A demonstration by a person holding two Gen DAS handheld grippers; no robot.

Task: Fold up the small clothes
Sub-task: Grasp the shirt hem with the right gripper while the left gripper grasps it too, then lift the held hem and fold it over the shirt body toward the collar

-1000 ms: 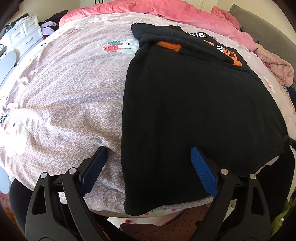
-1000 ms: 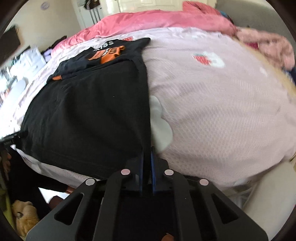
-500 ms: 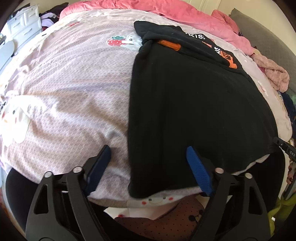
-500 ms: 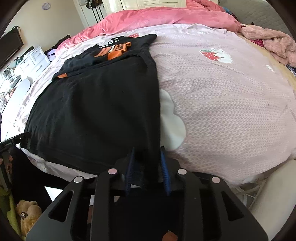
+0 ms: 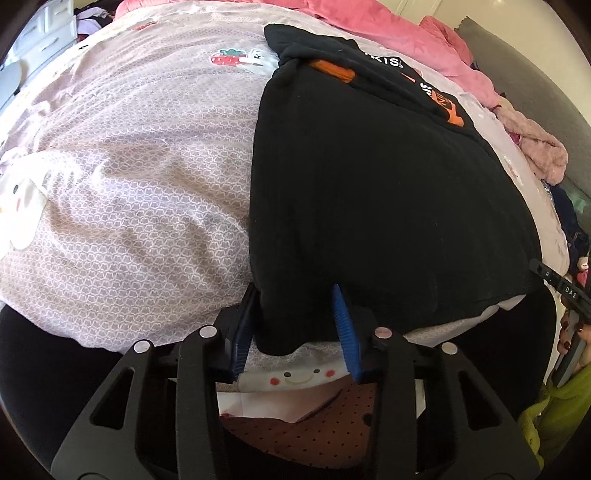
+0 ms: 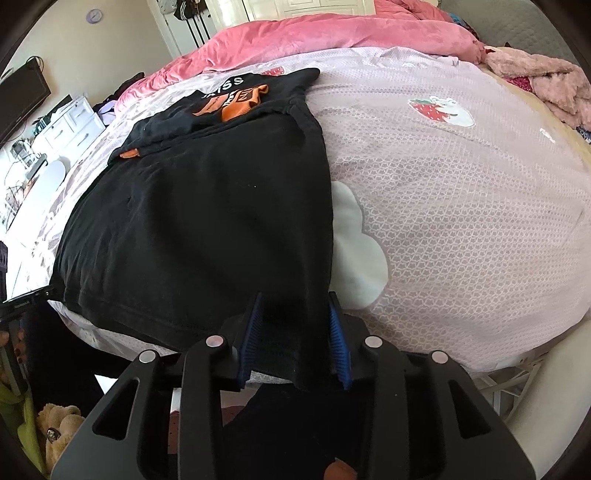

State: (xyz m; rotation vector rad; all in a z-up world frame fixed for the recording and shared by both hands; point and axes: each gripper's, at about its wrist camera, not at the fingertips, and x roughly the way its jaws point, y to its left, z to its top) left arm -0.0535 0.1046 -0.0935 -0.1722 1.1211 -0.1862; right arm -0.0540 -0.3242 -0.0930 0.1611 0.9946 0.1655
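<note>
Black tee flat on pink quilt – white drawers far left.

bedspread right of black garment: open | far edge: pink duvet heaped

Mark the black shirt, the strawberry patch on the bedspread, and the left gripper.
black shirt (image 5: 388, 192), left wrist view, middle of the flat back panel.
strawberry patch (image 6: 430, 110), right wrist view, on the red berry.
left gripper (image 5: 295, 328), left wrist view, between the blue pads, at the shirt's hem corner.
</note>
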